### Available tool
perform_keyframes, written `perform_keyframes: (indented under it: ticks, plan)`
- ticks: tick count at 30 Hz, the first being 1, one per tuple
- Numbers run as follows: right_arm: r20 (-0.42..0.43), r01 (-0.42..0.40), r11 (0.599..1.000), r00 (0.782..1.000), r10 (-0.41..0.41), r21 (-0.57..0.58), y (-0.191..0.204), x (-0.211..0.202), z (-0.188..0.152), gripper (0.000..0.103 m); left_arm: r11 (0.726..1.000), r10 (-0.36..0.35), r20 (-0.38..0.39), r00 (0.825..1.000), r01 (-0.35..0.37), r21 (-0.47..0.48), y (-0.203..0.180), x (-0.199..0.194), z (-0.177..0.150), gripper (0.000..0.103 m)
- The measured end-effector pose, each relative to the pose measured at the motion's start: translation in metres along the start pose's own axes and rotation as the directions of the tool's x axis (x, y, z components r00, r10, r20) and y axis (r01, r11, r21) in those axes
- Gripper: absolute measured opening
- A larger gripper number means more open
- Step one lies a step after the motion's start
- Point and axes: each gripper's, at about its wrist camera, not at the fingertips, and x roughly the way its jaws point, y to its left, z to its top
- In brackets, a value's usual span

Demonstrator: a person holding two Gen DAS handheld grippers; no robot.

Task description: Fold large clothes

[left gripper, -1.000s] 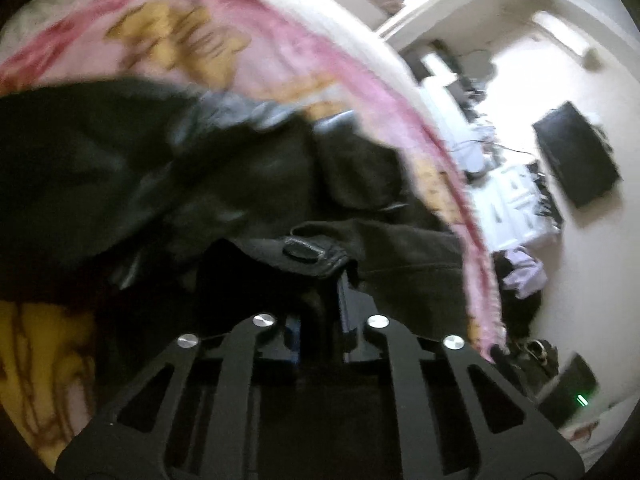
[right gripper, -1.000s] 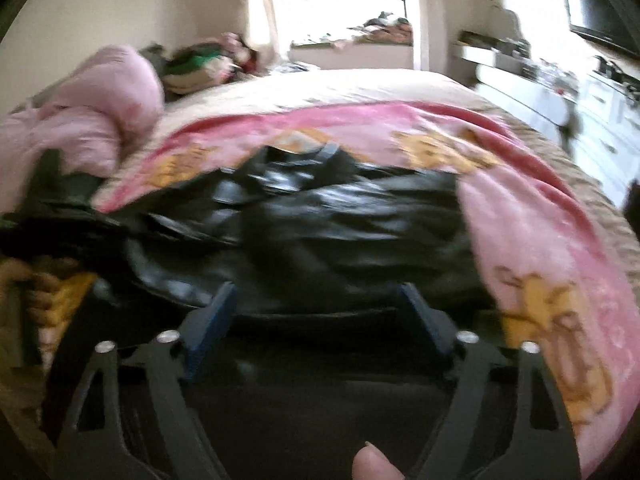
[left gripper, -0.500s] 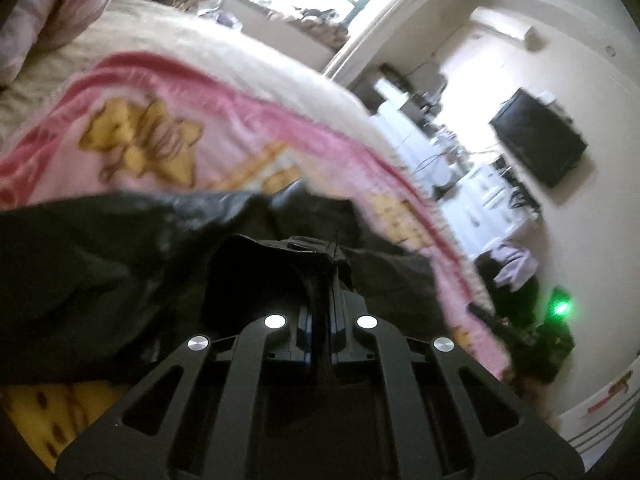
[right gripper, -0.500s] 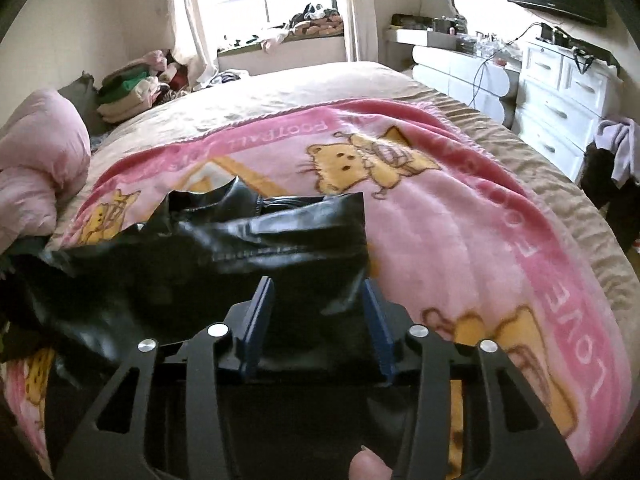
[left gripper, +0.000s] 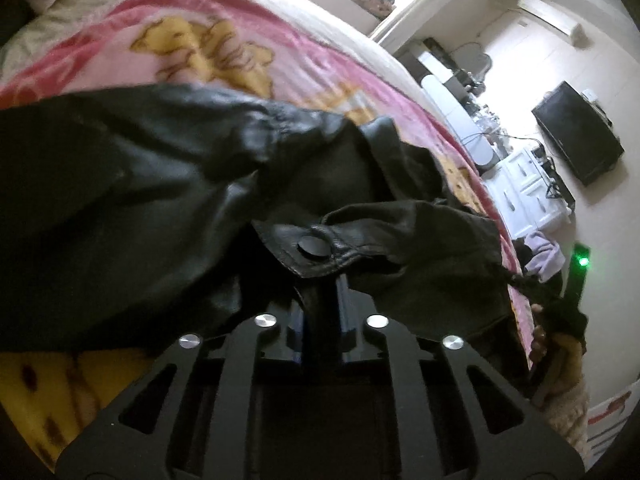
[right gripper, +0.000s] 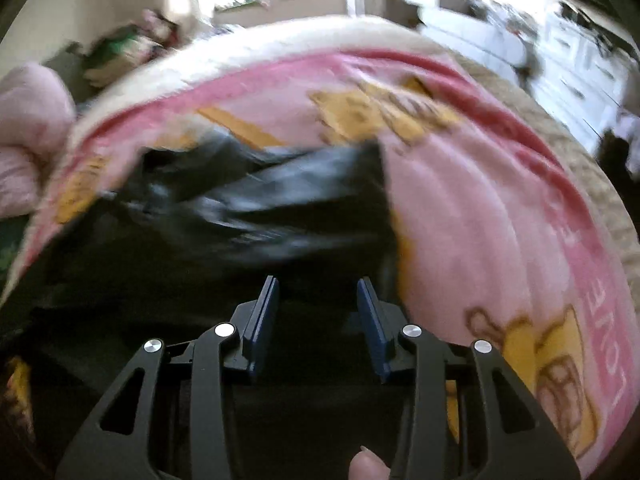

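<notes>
**On the bed: left pinches the jacket, right stands apart**

Over the pink blanket my left gripper has its fingers drawn nearly together, clamped on a fold of the black jacket. A tab with a round snap sits just past my fingertips, and the leather bunches out to both sides of the pinch, draped across the bed.

My right gripper is a different story: blue pads spread a moderate way apart, dark cloth lying between and under them. Whether they touch it, I cannot tell; this view is smeared with blur.

From the right wrist, the jacket shows as a heap on the blanket, its square edge toward the bear print, with a pink pillow off to the left. My thumb tip peeks in at the bottom.

Only the left wrist catches the wall TV, the white drawers, and a green light at the bed's edge.
</notes>
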Motion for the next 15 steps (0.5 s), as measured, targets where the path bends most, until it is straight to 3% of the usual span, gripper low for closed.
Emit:
perform_keyframes:
  ticks: [2, 5, 7, 9, 11, 15]
  plan:
    - [-0.024, -0.028, 0.999, 0.999, 0.029, 0.040, -0.009, 0.013, -0.004, 0.033, 0.999, -0.010, -0.014, 1.000, 0.010, -0.039, 0.009, 0.004, 0.000, 0.012]
    - [-0.005, -0.017, 1.000, 1.000, 0.017, 0.021, -0.005, 0.011, -0.007, 0.034, 1.000, 0.009, -0.011, 1.000, -0.009, -0.022, 0.005, 0.003, -0.001, 0.012]
    - [0.020, -0.022, 1.000, 1.000, 0.022, 0.009, -0.001, 0.002, -0.007, 0.038, 0.999, 0.026, 0.003, 1.000, -0.026, 0.021, -0.004, -0.004, 0.001, 0.016]
    - [0.044, -0.054, 0.999, 0.998, 0.054, 0.000, 0.002, -0.009, -0.010, 0.049, 0.998, 0.029, 0.022, 0.999, -0.030, 0.047, -0.012, -0.013, 0.003, 0.028]
    - [0.069, -0.069, 0.997, 0.995, 0.071, -0.024, 0.008, -0.023, -0.015, 0.051, 0.996, 0.034, 0.060, 0.998, -0.039, 0.081, -0.022, -0.027, 0.004, 0.035]
    - [0.090, -0.123, 0.990, 0.988, 0.129, -0.071, 0.023, -0.045, -0.029, 0.059, 0.988, 0.037, 0.116, 0.993, -0.054, 0.146, -0.042, -0.048, 0.001, 0.041]
